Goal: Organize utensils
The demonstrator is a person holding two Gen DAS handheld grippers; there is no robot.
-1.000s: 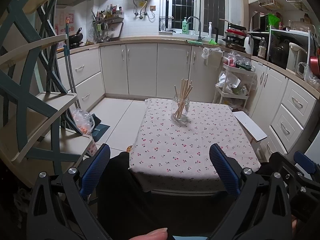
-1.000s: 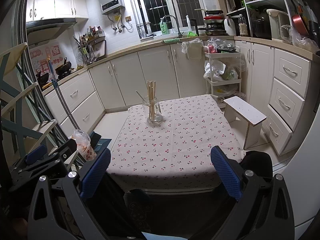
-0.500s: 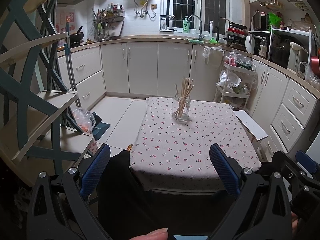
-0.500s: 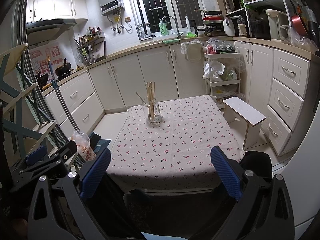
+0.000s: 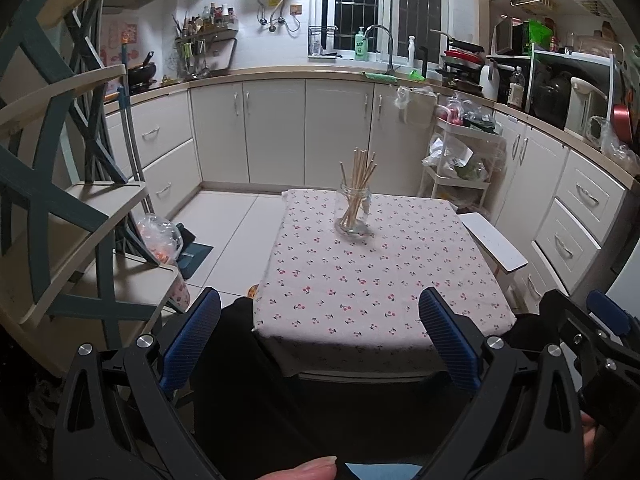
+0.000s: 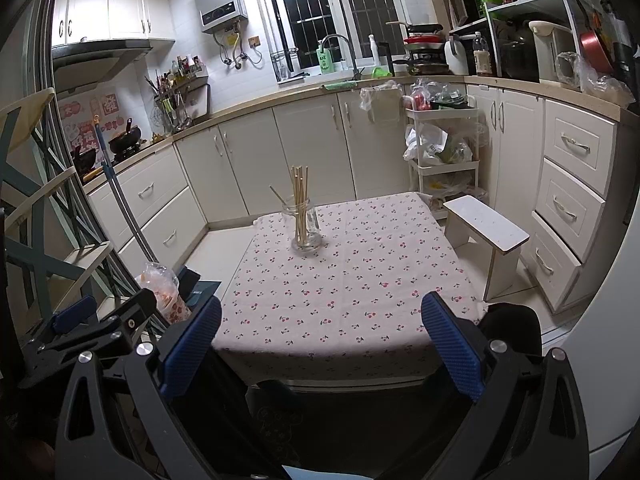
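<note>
Both grippers hang off the near edge of the table [image 5: 400, 280], left gripper [image 5: 320, 340] and right gripper [image 6: 320, 340] each spread wide and empty. The glass jar [image 5: 353, 214] of chopsticks [image 5: 360, 176] stands upright toward the far end, well apart and straight ahead. Sticks run near-vertical, fanned at the top; neither gripper looks clearly nearer.

jar [image 5: 353, 213]: on the tabletop [image 5: 380, 280], far side, ahead of both grippers
chopsticks [image 5: 357, 184]: standing in the jar
left gripper [image 5: 320, 336]: before the tabletop's near edge
right gripper [image 6: 320, 340]: beside it, to its right
stool [image 6: 486, 236]: right of the tabletop
</note>
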